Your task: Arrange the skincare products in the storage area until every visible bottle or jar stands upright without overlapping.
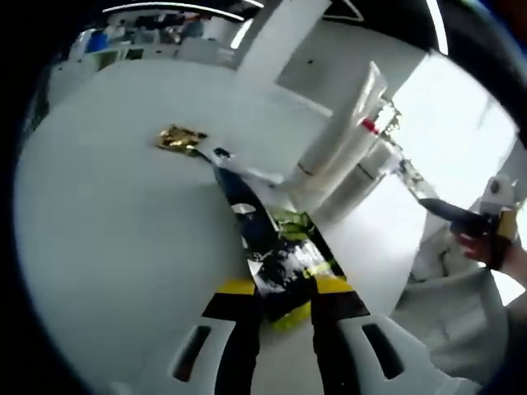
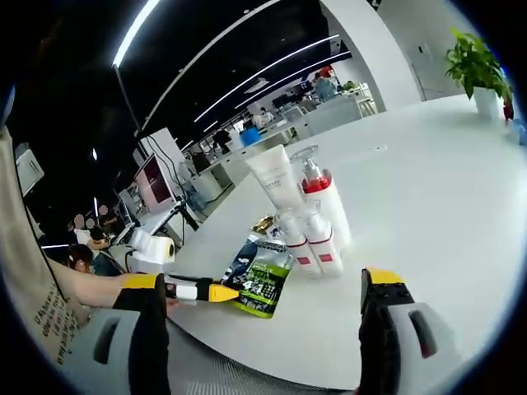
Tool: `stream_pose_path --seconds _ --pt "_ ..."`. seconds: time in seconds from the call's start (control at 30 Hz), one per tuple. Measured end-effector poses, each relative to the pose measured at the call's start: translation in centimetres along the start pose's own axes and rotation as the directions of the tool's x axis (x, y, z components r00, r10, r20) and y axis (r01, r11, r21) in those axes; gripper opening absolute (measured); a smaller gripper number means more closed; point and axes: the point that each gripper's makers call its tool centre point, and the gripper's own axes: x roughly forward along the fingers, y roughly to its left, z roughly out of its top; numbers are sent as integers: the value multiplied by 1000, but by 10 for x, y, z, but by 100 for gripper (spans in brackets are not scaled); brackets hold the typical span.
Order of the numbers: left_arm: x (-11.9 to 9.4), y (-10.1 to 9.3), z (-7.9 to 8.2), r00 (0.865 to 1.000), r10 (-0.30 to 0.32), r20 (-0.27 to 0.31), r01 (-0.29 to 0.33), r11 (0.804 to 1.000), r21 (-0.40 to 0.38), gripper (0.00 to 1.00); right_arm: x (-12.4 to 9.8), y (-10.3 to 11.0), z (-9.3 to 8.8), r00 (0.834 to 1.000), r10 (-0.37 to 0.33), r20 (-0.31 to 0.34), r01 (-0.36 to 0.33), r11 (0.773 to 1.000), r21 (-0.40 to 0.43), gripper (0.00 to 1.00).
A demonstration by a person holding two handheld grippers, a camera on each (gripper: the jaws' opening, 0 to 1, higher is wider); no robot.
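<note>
- Left hand-held gripper was clamped on the green sachet lying beside the bottle cluster on the desk.
- Right hand-held gripper hung with jaws apart, holding nothing; next, the sachet probably needed shifting clear of the bottles.

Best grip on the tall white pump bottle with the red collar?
Take the tall white pump bottle with the red collar around its upper body just below the collar, jaws level. Come from its open side, away from the white squeeze tube and the two small white bottles with red bands crowding it. It stands upright and the clear pump head is narrow, so likely a poor hold.
</note>
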Motion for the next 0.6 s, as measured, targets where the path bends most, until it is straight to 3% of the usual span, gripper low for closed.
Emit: stream_pose_path --seconds 0.17,0.4,0.6 --pt "-4 9 2 997 81 -16 -79 992 93 23 0 0 0 1000 -1 -1 1 1000 -1 98" --pt "-9 13 10 995 104 -9 -101 977 186 29 0 0 0 1000 -1 3 1 1000 1 98" --pt "-1 3 27 997 81 -19 -67 924 377 39 0 1 -1 1000 0 -3 0 1000 -3 99"
